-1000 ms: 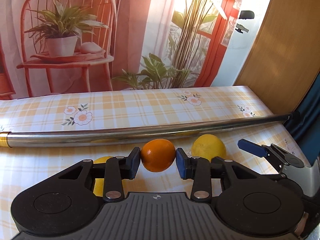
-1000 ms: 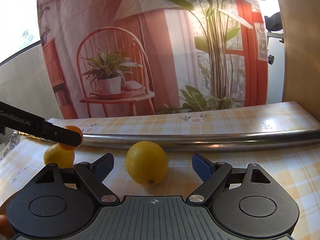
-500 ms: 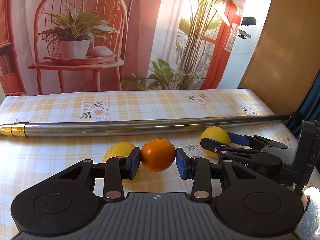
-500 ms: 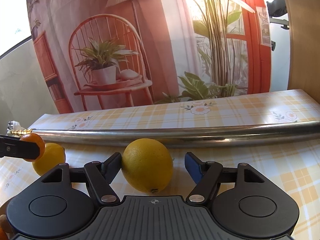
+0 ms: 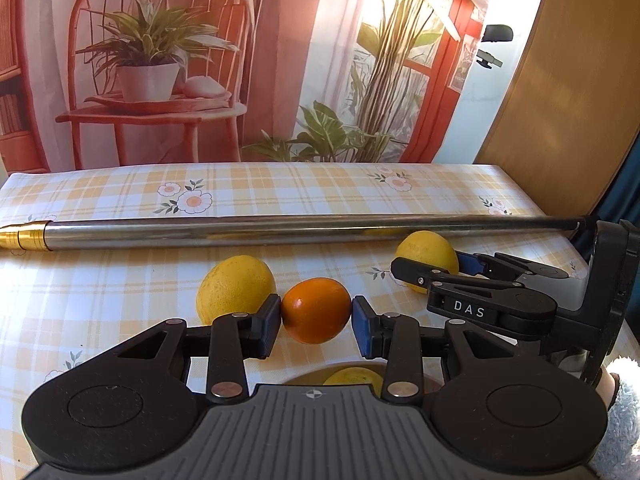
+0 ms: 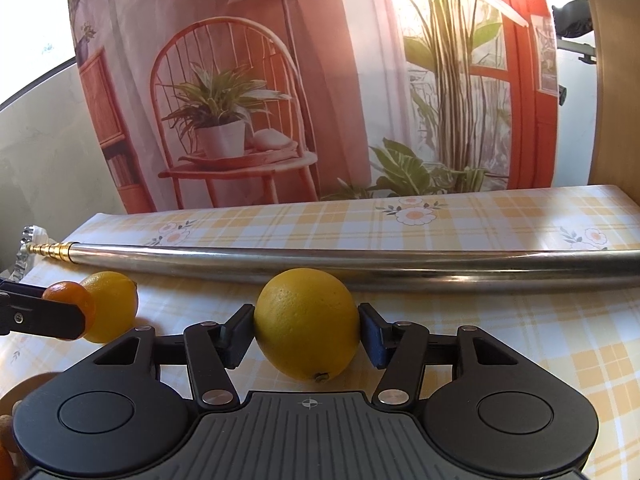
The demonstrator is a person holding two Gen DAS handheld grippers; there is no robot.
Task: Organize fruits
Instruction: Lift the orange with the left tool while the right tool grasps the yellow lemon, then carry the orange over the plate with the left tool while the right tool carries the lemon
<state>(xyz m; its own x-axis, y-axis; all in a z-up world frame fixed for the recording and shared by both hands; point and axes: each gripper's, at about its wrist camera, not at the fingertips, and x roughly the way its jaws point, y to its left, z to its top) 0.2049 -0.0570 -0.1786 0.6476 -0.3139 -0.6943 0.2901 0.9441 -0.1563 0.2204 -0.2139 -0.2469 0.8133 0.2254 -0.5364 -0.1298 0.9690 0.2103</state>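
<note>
One table (image 5: 120, 300) under a yellow plaid cloth with daisy prints carries everything; behind it hangs one printed backdrop (image 5: 200, 60) of a red chair and potted plants. One long steel pole (image 5: 280, 230) with a brass tip at nine o'clock lies across the cloth from side to side.

Two grippers show. The left gripper (image 5: 316, 322) has its pads pressed on either side of the one orange (image 5: 316, 310), which is clamped at the centre of its own view. The right gripper (image 6: 307, 340) is closed around one lemon (image 6: 307, 322), both pads touching the peel, stem end pointing down; in the left view the same gripper and lemon appear at three o'clock.

Yellow fruits counted: three. One is the held lemon; a second lemon (image 5: 236, 288) rests on the cloth at about ten o'clock from the orange, just behind the left pad; a third yellow fruit (image 5: 352, 376) lies in a shallow dish (image 5: 304, 378) at six o'clock, mostly hidden by the gripper body.
</note>
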